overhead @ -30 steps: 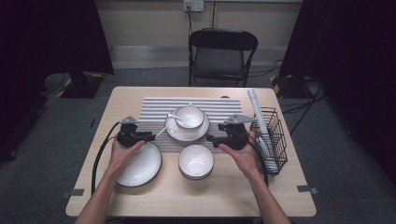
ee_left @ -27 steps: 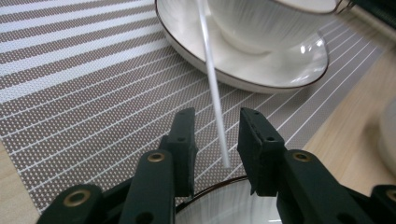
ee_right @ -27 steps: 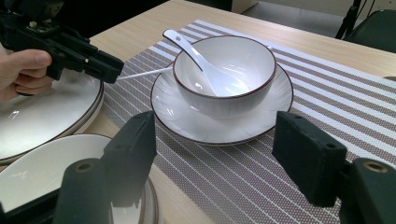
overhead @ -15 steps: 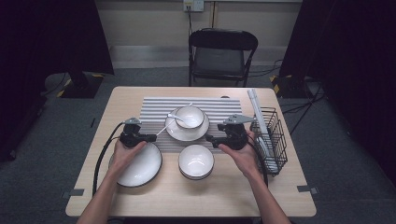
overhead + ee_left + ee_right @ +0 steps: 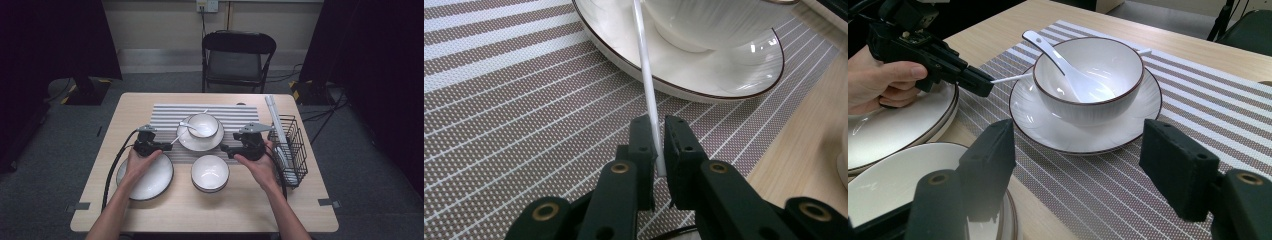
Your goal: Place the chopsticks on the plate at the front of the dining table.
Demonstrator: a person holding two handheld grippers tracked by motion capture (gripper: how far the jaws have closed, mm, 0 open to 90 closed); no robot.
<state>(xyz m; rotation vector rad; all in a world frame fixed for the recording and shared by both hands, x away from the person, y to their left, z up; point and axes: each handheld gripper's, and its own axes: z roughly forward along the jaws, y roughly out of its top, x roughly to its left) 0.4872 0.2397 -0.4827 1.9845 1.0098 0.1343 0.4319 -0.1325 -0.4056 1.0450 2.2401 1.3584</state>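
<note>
High view: wooden tabletop (image 5: 150, 102) carrying a striped placemat (image 5: 165, 116), on it a saucer (image 5: 186, 141) with a white bowl (image 5: 203, 124) and a white spoon (image 5: 188, 126) resting inside. Nearer, a flat plate (image 5: 150, 181) at left and a second bowl (image 5: 210, 172) at centre; a black wire basket (image 5: 290, 147) at the right edge, a folding chair (image 5: 238, 60) beyond the far side. Left tool (image 5: 168, 146) just left of the saucer, over the plate's far rim; right tool (image 5: 225, 150) between the second bowl and the basket. Left gripper view: jaws closed on the near end of a thin white stick (image 5: 646, 80), which runs up across the placemat (image 5: 514, 100) and over the saucer (image 5: 724, 75) rim. Right gripper view: right tool (image 5: 1078, 165) wide open, holding nothing, aimed at the bowl (image 5: 1088, 80) with its spoon (image 5: 1068, 70); farther left, the left tool (image 5: 990, 86) in a hand (image 5: 878, 80), pinching the stick (image 5: 1010, 78) whose far end reaches the bowl's side.
</note>
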